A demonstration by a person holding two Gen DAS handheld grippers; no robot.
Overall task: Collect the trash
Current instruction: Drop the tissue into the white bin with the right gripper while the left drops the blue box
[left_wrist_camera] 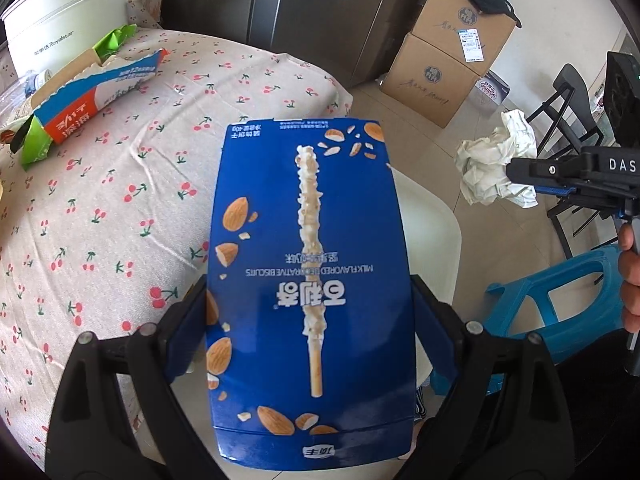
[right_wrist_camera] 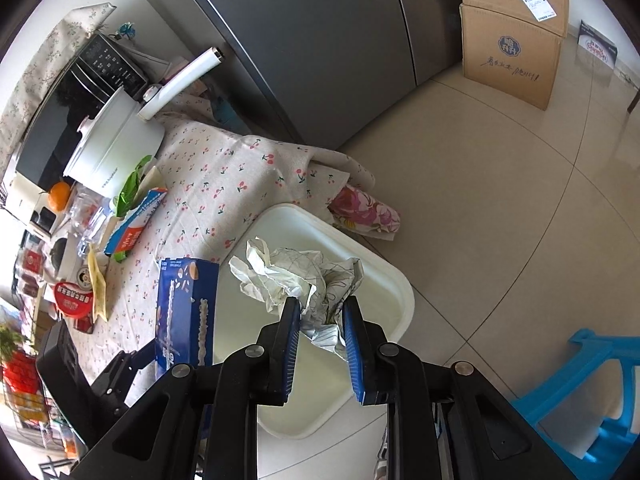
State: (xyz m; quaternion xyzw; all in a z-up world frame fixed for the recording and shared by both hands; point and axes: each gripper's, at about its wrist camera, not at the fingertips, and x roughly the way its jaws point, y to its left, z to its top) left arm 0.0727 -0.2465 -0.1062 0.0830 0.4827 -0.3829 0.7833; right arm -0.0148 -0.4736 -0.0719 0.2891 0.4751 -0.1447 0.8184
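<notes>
Trash is clamped in both grippers, biscuit box left, crumpled paper right; released off-centre, either could miss the white bin.

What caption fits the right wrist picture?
Right gripper holding crumpled paper above the white bin.

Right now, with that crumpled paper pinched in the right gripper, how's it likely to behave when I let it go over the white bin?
The crumpled paper looks light and springy: its loose folds splay beyond the right gripper, so it may unfurl a little. It probably drops slowly and could drift, but the white bin lies right below. It may snag briefly on the ridged pads.
</notes>
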